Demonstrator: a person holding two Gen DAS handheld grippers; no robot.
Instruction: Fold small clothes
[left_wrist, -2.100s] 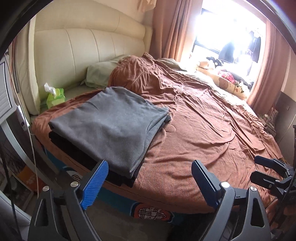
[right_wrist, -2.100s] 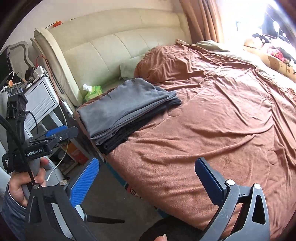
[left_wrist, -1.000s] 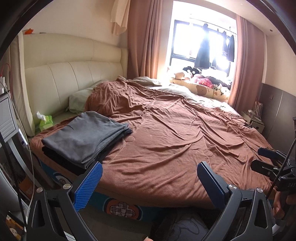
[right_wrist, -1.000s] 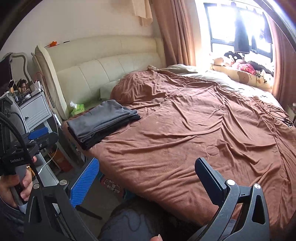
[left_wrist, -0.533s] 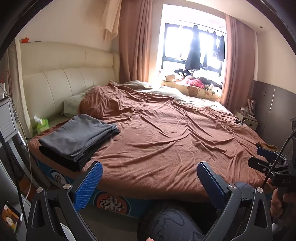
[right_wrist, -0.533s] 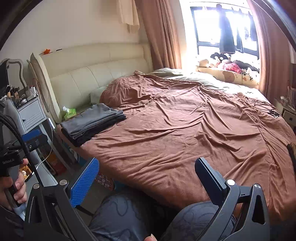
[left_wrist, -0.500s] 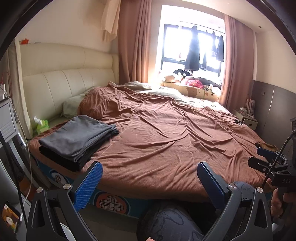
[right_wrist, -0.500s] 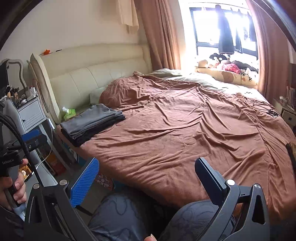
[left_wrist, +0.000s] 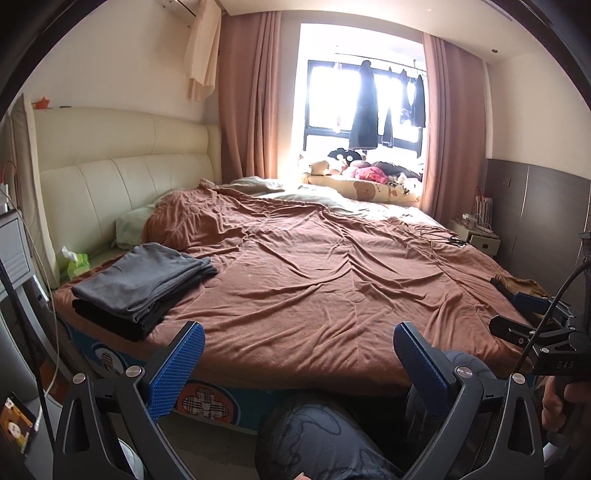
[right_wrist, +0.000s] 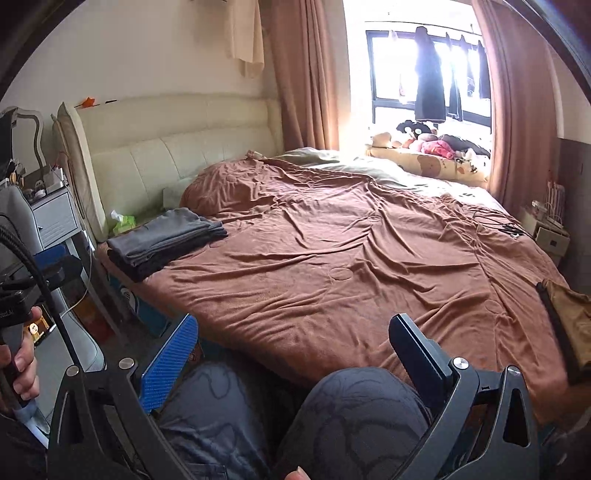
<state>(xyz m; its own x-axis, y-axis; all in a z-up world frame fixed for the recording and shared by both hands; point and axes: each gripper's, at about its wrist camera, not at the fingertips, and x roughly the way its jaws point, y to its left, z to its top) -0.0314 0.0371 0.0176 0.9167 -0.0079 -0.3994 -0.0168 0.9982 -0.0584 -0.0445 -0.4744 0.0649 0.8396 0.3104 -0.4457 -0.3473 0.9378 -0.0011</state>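
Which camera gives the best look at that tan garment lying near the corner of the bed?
The right wrist view: the tan garment lies large and unblocked at the bed's right edge. The left wrist view shows only a small strip, partly behind the right gripper.

- One bed (left_wrist: 332, 280), covered by one brown blanket (right_wrist: 351, 266).
- One stack of folded clothes (left_wrist: 144, 288) at the bed's near left corner; at least two layers show, grey over black, and the exact number of garments cannot be told.
- One tan garment (right_wrist: 570, 317) at the right edge of the bed.
- One green tissue pack (left_wrist: 75, 264) beside the stack.
- One pale pillow (left_wrist: 129, 225) by the headboard.
- Two grippers: the left gripper (left_wrist: 295, 363) and the right gripper (right_wrist: 291, 356), each with two fingers spread apart.
- Two knees (right_wrist: 347, 417) in patterned trousers.
- Two curtains (left_wrist: 247, 103) flanking one window.
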